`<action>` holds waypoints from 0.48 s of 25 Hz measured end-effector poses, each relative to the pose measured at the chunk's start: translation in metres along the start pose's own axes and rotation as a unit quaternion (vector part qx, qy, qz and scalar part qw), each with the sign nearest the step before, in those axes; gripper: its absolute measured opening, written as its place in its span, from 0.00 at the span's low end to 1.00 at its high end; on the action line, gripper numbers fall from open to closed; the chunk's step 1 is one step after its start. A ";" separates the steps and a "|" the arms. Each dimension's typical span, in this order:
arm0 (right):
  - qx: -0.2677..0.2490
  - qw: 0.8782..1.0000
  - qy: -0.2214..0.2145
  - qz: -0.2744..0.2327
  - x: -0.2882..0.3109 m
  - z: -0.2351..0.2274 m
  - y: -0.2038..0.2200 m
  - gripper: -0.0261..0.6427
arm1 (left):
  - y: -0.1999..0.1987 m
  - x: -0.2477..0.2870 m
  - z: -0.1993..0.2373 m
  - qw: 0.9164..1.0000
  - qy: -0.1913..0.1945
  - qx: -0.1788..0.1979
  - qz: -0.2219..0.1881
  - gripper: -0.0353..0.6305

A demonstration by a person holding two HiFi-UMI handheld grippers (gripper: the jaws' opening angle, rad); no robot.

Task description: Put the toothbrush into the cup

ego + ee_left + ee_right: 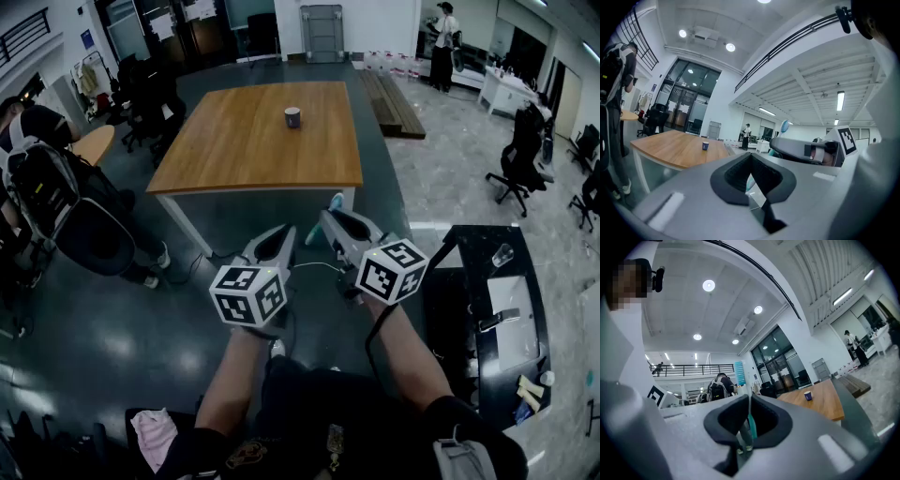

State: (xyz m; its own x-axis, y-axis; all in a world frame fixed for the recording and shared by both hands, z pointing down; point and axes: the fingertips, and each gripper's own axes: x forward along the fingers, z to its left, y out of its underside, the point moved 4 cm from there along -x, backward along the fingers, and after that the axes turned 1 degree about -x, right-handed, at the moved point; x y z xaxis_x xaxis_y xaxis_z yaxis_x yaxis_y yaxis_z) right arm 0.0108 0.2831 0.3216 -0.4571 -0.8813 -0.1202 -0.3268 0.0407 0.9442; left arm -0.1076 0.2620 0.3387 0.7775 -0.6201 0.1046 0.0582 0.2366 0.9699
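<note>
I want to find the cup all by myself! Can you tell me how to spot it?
Find the big rectangular wooden table with white legs in the middle of the room. Near the middle of its far half stands a small dark blue cup with a pale top. It is the only thing on that tabletop.

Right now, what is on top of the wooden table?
Only a small blue cup stands on the wooden table, toward its far side. The cup's inside is too small to make out. The toothbrush is not there: the right gripper holds it.
</note>
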 end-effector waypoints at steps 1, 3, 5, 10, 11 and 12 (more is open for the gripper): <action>-0.001 1.000 0.000 0.000 -0.001 -0.001 0.000 0.07 | 0.000 0.001 -0.001 1.000 -0.001 0.000 0.000 0.06; -0.003 1.000 0.002 -0.001 -0.003 -0.003 -0.001 0.07 | 0.000 0.003 -0.003 1.000 -0.001 0.001 -0.001 0.06; -0.003 1.000 0.005 -0.002 -0.005 -0.006 -0.001 0.07 | 0.001 0.005 -0.005 1.000 -0.001 0.001 -0.001 0.06; -0.004 1.000 0.005 -0.005 -0.006 -0.009 -0.005 0.07 | 0.000 0.009 -0.009 1.000 0.001 0.004 0.000 0.06; -0.003 1.000 0.005 -0.005 -0.007 -0.010 -0.005 0.07 | 0.000 0.010 -0.009 1.000 0.001 0.004 0.000 0.06; -0.003 1.000 0.005 -0.005 -0.007 -0.011 -0.005 0.07 | 0.000 0.011 -0.009 1.000 0.000 0.004 0.000 0.06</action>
State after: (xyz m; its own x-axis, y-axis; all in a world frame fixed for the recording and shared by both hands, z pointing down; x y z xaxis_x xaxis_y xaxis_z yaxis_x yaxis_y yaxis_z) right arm 0.0248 0.2840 0.3212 -0.4456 -0.8861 -0.1272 -0.3265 0.0285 0.9448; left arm -0.0932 0.2624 0.3379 0.7781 -0.6192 0.1050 0.0531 0.2315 0.9714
